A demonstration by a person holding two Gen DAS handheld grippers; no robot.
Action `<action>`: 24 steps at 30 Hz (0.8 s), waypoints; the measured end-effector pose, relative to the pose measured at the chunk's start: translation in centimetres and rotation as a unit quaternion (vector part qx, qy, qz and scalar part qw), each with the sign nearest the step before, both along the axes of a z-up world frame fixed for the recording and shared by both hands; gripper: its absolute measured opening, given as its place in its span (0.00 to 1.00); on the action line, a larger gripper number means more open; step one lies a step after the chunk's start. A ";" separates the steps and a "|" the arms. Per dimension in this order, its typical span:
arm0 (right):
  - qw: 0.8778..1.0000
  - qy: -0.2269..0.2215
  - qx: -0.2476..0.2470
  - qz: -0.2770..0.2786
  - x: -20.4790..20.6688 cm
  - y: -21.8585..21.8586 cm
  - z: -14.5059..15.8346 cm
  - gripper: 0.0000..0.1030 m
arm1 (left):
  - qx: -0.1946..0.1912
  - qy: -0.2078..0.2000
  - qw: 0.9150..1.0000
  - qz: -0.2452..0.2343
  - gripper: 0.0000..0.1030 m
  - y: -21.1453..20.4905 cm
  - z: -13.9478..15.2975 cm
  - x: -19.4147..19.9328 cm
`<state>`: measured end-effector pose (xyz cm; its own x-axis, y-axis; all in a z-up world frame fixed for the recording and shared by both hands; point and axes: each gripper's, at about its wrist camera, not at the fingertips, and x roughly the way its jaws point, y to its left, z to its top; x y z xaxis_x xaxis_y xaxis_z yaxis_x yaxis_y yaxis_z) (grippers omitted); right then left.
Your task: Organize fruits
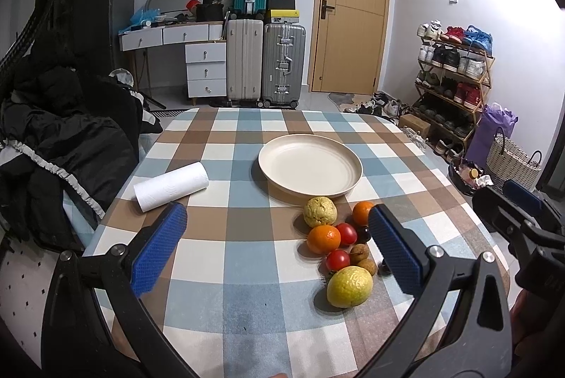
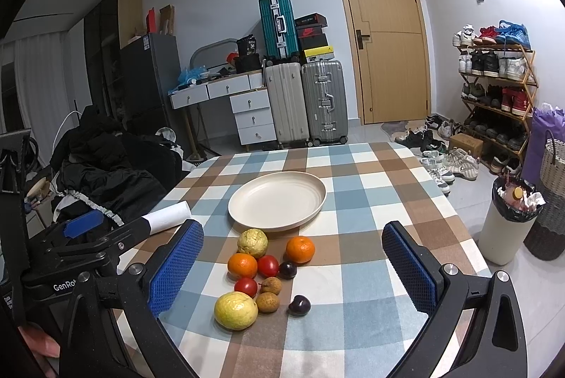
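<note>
A cream plate (image 1: 310, 166) (image 2: 277, 201) sits bare in the middle of the checked tablecloth. In front of it lies a cluster of fruit: two guavas (image 1: 349, 286) (image 2: 235, 310), two oranges (image 1: 323, 238) (image 2: 300, 249), two red tomatoes (image 2: 268, 265), brown longans (image 2: 267, 302) and dark cherries (image 2: 299, 305). My left gripper (image 1: 279, 247) hangs open above the table, left of the fruit, holding nothing. My right gripper (image 2: 293, 272) is open too, its blue pads (image 2: 409, 272) spread either side of the cluster.
A paper towel roll (image 1: 171, 186) (image 2: 166, 217) lies at the table's left edge. Dark clothes are piled on a chair at the left. A white bin (image 2: 508, 226) and baskets stand on the floor to the right; suitcases, drawers, a shoe rack and a door are behind.
</note>
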<state>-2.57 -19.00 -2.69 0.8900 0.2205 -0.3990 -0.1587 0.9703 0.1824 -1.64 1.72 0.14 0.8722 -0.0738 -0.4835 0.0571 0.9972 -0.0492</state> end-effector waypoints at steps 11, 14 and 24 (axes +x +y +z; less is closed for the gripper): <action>1.000 0.001 -0.001 -0.001 0.0 -0.1 -0.1 1.00 | -0.002 0.004 1.000 -0.003 1.00 0.0 -0.3 -0.3; 1.000 0.002 -0.002 -0.003 -0.2 -0.4 -0.3 1.00 | -0.012 0.013 1.000 -0.016 1.00 -0.1 -0.8 -0.4; 1.000 0.009 -0.009 -0.012 0.5 -1.3 -1.1 1.00 | -0.031 0.064 0.995 -0.064 1.00 -2.6 -3.5 0.8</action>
<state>-2.04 -20.30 -3.82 0.8875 0.1929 -0.4185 -0.1330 0.9767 0.1683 -0.86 -0.86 -3.33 0.7853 -0.2135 -0.5811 0.1726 0.9769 -0.1257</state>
